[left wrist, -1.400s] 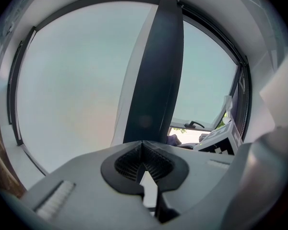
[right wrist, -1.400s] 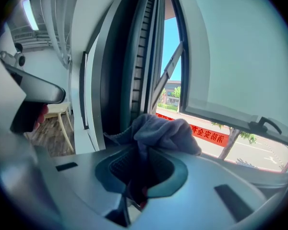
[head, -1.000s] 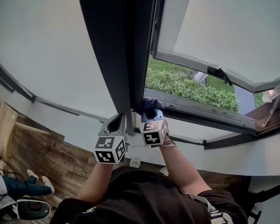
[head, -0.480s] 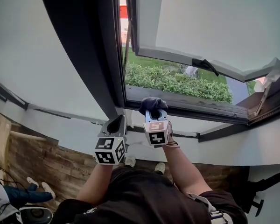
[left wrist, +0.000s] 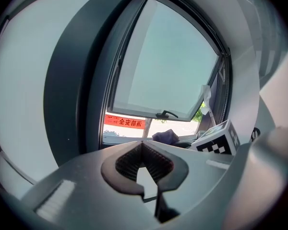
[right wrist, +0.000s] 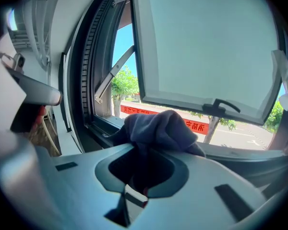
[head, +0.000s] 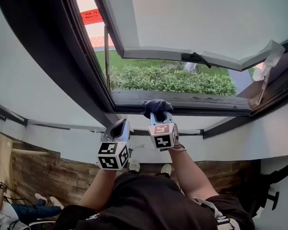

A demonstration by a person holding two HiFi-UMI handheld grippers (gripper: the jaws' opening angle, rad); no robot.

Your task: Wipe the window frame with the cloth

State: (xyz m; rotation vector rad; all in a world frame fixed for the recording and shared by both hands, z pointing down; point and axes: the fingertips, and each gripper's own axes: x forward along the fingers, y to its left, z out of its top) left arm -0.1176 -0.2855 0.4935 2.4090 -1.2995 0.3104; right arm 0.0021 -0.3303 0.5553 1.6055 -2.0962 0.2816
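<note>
White wall (head: pixel 240 143), dark grey window frame (head: pixel 192 103) swung open, right gripper (head: pixel 156 112) pinching dark blue cloth (head: pixel 156 104) at its bottom rail, left gripper (head: pixel 120 126) closed, empty

Head view from behind, gripper views closer, all facing the open window sash (head: pixel 206 23)

Garden outside, plank floor inside

A clipped hedge (head: pixel 173 83) runs beside a strip of lawn (head: pixel 134 61), and beyond pale pavement (head: pixel 98 32) hangs a red banner (head: pixel 92 17) (white lettering, too small to read). Leafy trees (right wrist: pixel 125 87) stand along the road (right wrist: pixel 240 137). Indoors, a wooden floor (head: pixel 43 176) shows at lower left, where someone's jeans-clad leg (head: pixel 19 210) reaches in from the corner.
</note>
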